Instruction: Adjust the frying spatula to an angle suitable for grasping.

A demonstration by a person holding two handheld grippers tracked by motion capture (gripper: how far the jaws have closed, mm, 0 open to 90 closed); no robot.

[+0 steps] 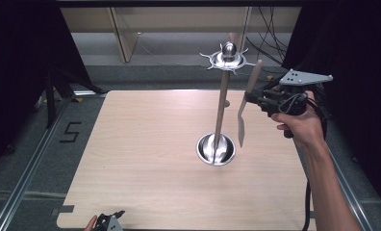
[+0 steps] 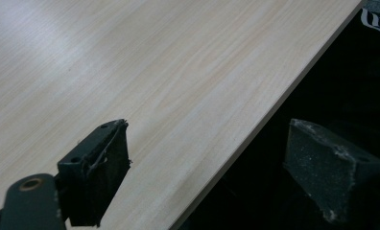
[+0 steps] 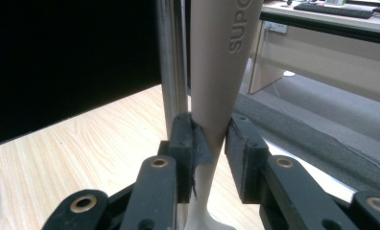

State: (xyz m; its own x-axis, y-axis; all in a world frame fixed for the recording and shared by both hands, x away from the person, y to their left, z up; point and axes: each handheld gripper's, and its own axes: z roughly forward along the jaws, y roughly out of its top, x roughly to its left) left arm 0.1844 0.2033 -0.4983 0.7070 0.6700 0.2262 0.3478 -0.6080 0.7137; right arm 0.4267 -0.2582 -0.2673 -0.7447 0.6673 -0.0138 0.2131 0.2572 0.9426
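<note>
Between the right gripper (image 3: 211, 143) jaws: spatula (image 3: 217, 81) handle.

Light wooden table (image 1: 145, 159), round steel stand base (image 1: 216, 149) near centre

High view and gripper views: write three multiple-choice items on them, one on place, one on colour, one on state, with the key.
1. Where does the shiny metal stand with the hooked top rest?
A. wooden table
B. floor
C. shelf

2. What colour is the handle of the held spatula?
A. red
B. beige
C. green

3. How is the left gripper?
A. shut on a cup
B. open
C. shut on a cloth

Key: A, its round base sits on the tabletop; B, pale handle between the right gripper jaws; B, its jaws stand apart, nothing between.
</note>
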